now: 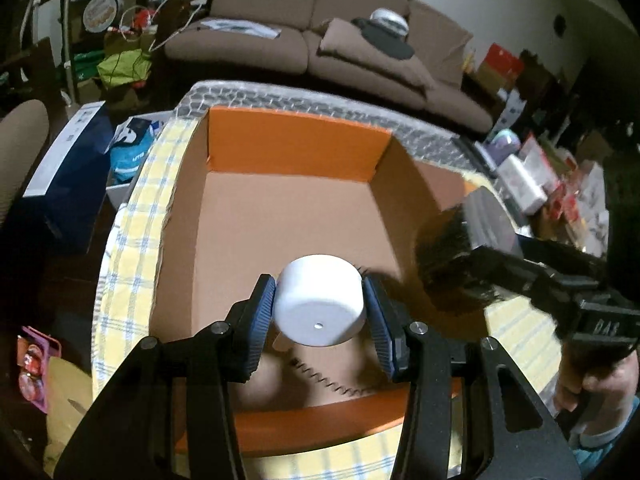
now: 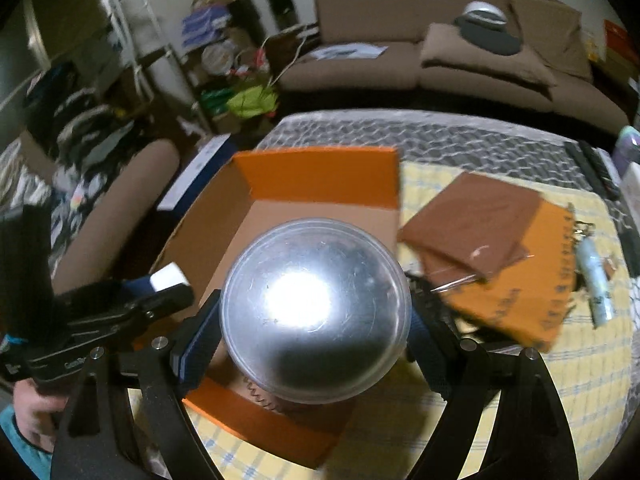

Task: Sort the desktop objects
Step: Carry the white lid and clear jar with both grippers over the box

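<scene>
Over the orange box (image 1: 296, 148), left fingers (image 1: 320, 312) clamping a white jar (image 1: 320, 304), right fingers (image 2: 316, 316) gripping a metal bowl (image 2: 316, 304).

box (image 1: 296, 148): orange outside, tan inside | cloth on desk (image 1: 136, 216): yellow, blue-white check | left tool (image 1: 320, 312): black, blue pads, around white tub (image 1: 320, 304) | right tool (image 2: 316, 308): around silver tin (image 2: 316, 296) | sofa (image 1: 320, 32): brown

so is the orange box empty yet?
Looks empty: the orange box shows bare cardboard floor; the white jar and metal bowl are both gripped above it.
</scene>
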`<state>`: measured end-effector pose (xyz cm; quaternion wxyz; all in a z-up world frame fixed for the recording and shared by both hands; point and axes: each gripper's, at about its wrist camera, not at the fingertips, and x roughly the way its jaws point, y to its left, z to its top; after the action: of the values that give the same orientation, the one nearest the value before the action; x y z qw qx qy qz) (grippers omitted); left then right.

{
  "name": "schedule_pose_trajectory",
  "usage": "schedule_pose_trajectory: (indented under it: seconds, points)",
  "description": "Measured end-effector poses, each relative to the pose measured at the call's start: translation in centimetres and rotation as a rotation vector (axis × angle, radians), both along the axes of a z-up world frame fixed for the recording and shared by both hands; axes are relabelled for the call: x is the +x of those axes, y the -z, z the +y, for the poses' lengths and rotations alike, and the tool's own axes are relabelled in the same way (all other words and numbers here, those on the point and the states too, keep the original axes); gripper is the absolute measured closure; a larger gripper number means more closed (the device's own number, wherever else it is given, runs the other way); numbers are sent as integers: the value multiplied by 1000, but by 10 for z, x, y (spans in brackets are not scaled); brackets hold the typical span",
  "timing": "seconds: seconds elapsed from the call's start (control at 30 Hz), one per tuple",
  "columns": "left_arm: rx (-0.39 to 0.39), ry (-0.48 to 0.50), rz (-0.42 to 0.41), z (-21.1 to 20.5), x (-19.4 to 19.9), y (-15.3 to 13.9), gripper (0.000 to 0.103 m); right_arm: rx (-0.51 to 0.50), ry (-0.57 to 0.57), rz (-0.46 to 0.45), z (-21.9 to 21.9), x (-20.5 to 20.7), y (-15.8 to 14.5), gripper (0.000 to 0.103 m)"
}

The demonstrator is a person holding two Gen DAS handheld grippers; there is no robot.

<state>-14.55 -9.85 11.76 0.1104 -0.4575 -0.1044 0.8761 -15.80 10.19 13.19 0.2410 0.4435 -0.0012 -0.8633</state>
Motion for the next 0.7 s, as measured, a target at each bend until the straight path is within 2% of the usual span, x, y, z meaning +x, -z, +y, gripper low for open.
schedule_pose_trajectory:
  seconds: [0.17,0.43,0.7]
  points:
    - [-48,14,-16,0,-1,5,60,65,-55,-45,-26,0,28,16]
    - [-75,9,-52,-6,-5,14,60,178,-97,-83,-50,0,62,16]
    - [-129,32,-65,0,-7,19,60,372,-128,-41,-65,6,80,16]
